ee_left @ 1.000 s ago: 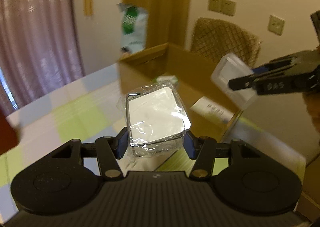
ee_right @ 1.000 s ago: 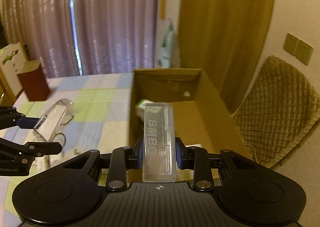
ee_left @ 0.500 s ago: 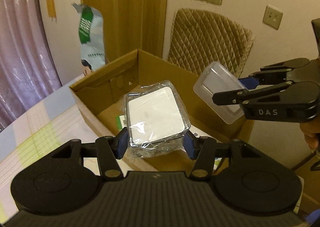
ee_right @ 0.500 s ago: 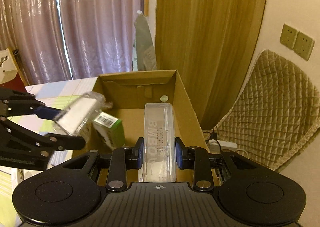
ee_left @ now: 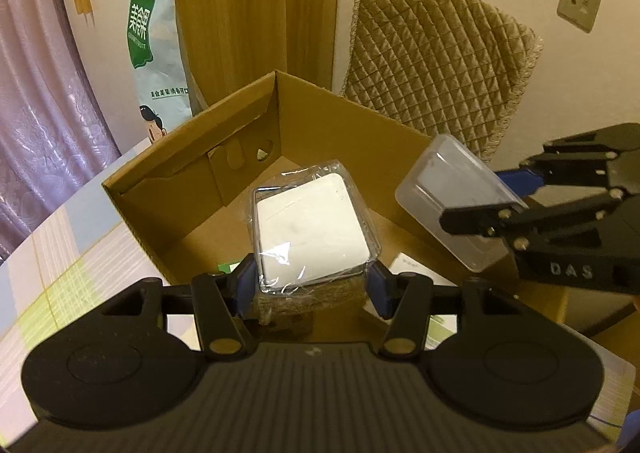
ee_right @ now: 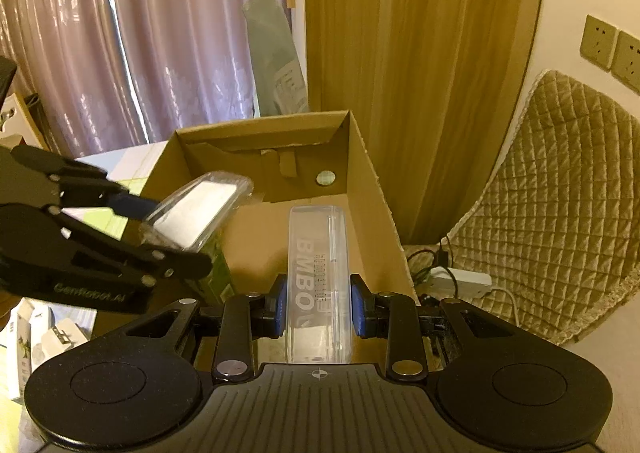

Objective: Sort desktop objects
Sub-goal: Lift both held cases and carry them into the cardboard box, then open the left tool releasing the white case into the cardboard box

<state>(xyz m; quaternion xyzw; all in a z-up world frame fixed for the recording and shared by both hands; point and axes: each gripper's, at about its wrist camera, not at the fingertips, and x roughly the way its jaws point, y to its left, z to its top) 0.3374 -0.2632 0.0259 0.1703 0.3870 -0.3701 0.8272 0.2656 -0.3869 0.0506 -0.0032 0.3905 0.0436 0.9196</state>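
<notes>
**Both grippers loaded and poised over the box mouth**

In the lower centre of the left wrist view, the left gripper [ee_left: 312, 285] is clamped on a wrapped white packet [ee_left: 312, 233], its blue pads pressing the crinkled film at both sides. In the right wrist view, the right gripper [ee_right: 318, 303] is closed on a clear plastic case [ee_right: 318, 285] lettered BMBO, held lengthwise along the fingers. Both loads hang above the open cardboard box [ee_left: 192, 169], which fills the middle of each frame.

The step in hand looks like dropping both items in. It would go best one at a time: lower each until it sits low inside the walls, then release, so nothing bounces off a rim. The film is slippery, so the packet may slide as the jaws ease.

Room is tight at the left of the right wrist view, where the two grippers sit near each other above a green carton [ee_right: 218, 273] already inside. The box floor further back is bare. Beyond the far wall, a tall snack bag [ee_left: 156, 53] stands near the corner at upper left, and a quilted chair back [ee_left: 440, 69] lies upper right, well apart.
</notes>
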